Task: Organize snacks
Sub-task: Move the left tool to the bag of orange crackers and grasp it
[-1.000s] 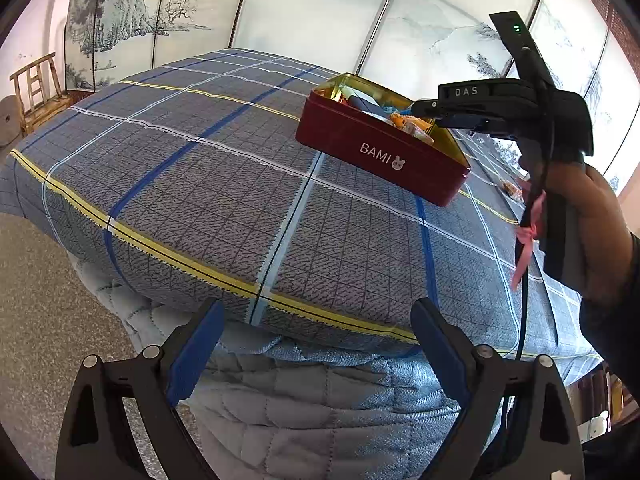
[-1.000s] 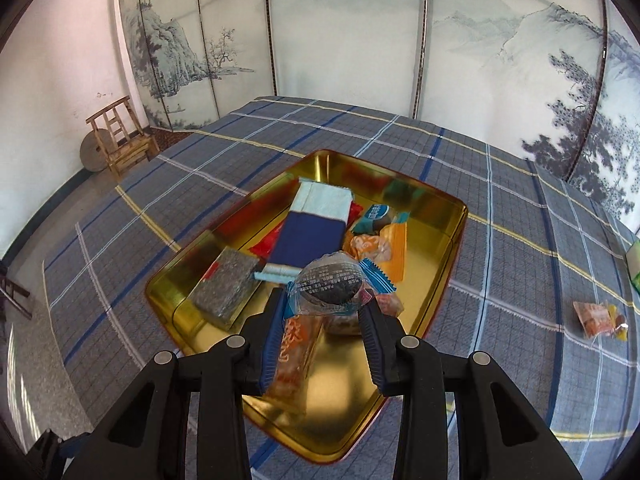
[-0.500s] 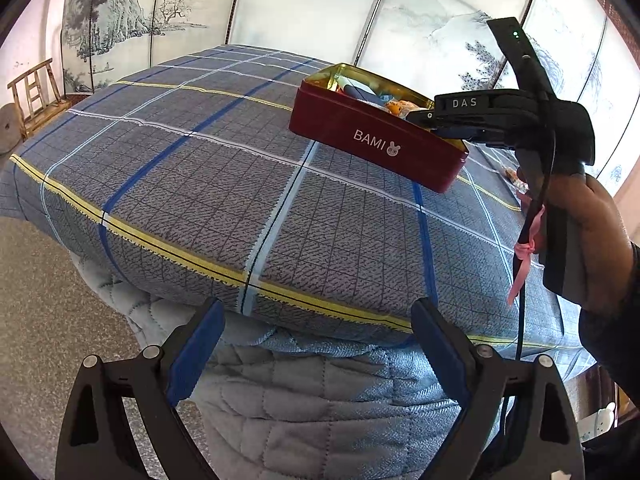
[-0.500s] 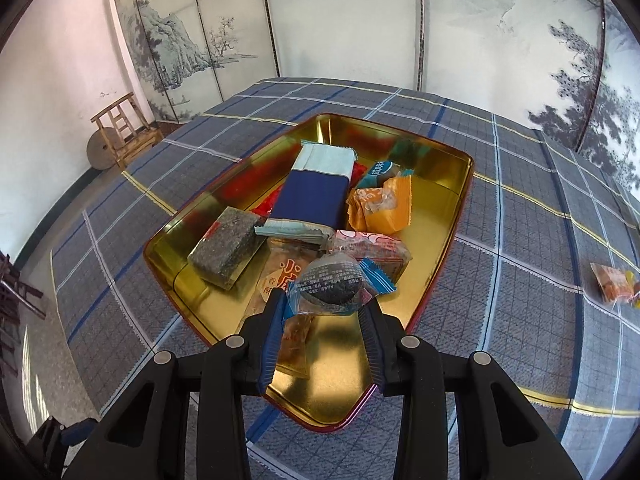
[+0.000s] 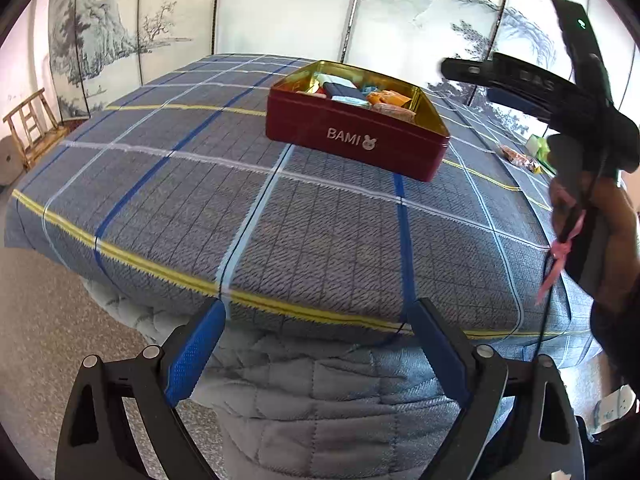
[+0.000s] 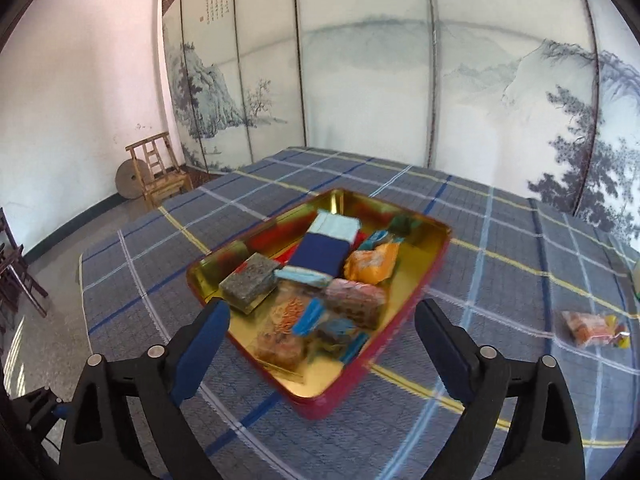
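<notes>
Snacks filling red tin (image 6: pixel 416 280) on bed (image 6: pixel 520 248); right tool (image 6: pixel 322 312) opening, empty, over tin; left tool (image 5: pixel 316 320) gaping, idle; orange packet (image 6: pixel 592 328) right of tin, waiting.

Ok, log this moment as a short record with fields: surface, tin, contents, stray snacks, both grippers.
surface: bed with blue plaid cover
tin: red tin marked BAMI, gold inside, lid off
contents: several wrapped snacks, among them a navy and pale blue packet, an orange packet and a dark grey block
stray snacks: one orange packet on the cover, right of the tin in the right wrist view
left gripper: open, nothing between the jaws
right gripper: jaws opening, nothing between them
</notes>
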A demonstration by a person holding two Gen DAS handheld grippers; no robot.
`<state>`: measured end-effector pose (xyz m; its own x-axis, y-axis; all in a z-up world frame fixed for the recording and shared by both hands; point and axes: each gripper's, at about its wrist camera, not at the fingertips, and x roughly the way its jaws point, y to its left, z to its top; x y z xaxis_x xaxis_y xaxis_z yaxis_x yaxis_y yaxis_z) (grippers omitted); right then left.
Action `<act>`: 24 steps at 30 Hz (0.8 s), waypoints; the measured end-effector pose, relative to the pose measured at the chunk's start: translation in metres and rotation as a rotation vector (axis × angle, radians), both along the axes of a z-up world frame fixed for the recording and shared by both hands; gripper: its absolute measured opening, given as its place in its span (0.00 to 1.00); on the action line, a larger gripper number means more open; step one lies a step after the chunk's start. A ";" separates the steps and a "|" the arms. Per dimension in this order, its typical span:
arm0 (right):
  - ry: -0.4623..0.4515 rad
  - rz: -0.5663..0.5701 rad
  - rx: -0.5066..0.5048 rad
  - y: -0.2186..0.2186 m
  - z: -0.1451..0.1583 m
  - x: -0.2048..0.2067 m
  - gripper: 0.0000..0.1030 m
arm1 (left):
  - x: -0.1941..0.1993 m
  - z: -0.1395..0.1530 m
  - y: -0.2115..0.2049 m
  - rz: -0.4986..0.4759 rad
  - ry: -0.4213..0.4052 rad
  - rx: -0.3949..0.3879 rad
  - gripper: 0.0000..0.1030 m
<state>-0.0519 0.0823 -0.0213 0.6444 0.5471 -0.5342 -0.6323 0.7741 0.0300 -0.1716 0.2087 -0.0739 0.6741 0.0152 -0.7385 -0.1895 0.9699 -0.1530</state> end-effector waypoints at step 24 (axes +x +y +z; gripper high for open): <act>0.272 -0.798 0.512 -0.460 -0.063 0.106 0.98 | 0.297 0.068 -0.269 -0.821 -0.051 0.221 0.94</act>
